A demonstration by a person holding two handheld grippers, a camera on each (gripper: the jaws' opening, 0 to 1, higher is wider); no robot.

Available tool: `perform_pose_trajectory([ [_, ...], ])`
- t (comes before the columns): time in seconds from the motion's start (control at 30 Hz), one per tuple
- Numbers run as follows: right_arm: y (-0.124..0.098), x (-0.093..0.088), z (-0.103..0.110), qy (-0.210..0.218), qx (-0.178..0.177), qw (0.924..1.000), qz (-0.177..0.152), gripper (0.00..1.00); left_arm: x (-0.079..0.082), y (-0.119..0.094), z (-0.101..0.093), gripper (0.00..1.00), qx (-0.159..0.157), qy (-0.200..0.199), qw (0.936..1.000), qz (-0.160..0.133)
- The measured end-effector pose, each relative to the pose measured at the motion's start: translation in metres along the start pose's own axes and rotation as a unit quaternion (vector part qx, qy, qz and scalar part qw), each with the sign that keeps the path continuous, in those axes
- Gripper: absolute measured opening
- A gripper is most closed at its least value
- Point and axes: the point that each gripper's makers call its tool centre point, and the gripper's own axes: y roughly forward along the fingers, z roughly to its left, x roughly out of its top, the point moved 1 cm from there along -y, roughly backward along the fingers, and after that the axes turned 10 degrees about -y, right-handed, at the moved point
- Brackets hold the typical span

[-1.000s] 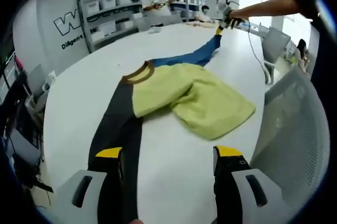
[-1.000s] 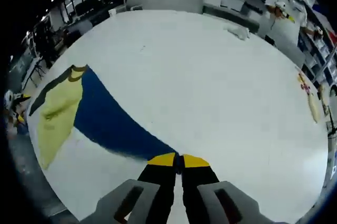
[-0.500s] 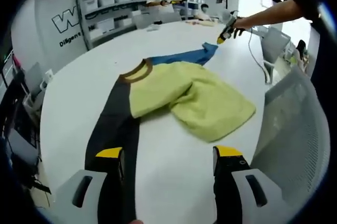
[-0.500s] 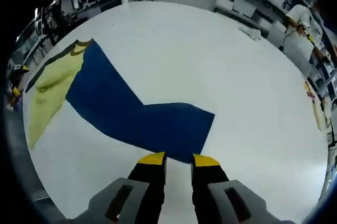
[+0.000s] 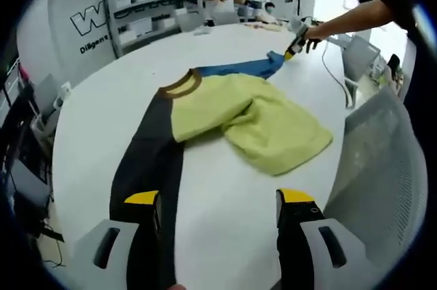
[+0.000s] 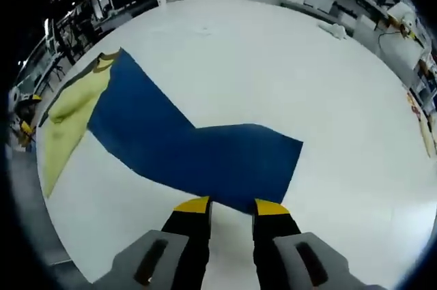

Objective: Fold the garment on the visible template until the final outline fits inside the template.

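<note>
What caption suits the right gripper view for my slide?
Open right gripper above the blue sleeve lying flat on the white table.

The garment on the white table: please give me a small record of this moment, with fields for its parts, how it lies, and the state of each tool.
garment: one shirt, spread on the white table
black sleeve: runs toward the left tool
yellow body: bunched and partly folded over
blue sleeve: flat, bent at an angle
collar: brown
left tool: open, holding nothing
right tool: open, at the blue sleeve's edge, not gripping
template: cannot tell
</note>
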Motion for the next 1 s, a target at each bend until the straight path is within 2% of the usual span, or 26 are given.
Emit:
perform_pose_trajectory([
  [0.07, -0.006, -0.010, 0.007, 0.002, 0.019, 0.9997, 0.016, 0.15, 0.002, 0.003, -0.003, 0.65, -0.004, 0.004, 1.0000, 0.000],
  [0.17, -0.012, -0.024, 0.015, -0.004, 0.029, 0.9990, 0.032, 0.12, 0.006, 0.006, -0.005, 0.64, -0.009, 0.007, 0.9999, -0.003],
  [0.33, -0.024, -0.047, 0.031, 0.018, 0.049, 0.9974, 0.051, 0.08, 0.011, 0.011, -0.009, 0.64, -0.017, 0.013, 0.9997, -0.006],
  [0.47, -0.028, -0.053, 0.040, 0.028, 0.058, 0.9966, 0.051, 0.08, 0.013, 0.013, -0.010, 0.65, -0.021, 0.018, 0.9996, -0.007],
  [0.7, -0.039, -0.033, 0.041, -0.001, 0.017, 0.9999, 0.000, 0.18, 0.011, 0.013, -0.017, 0.65, -0.027, 0.022, 0.9993, -0.009],
  [1.0, -0.057, 0.001, 0.076, -0.057, 0.018, 0.9969, -0.051, 0.19, 0.001, 0.024, -0.038, 0.65, -0.048, 0.034, 0.9982, -0.008],
])
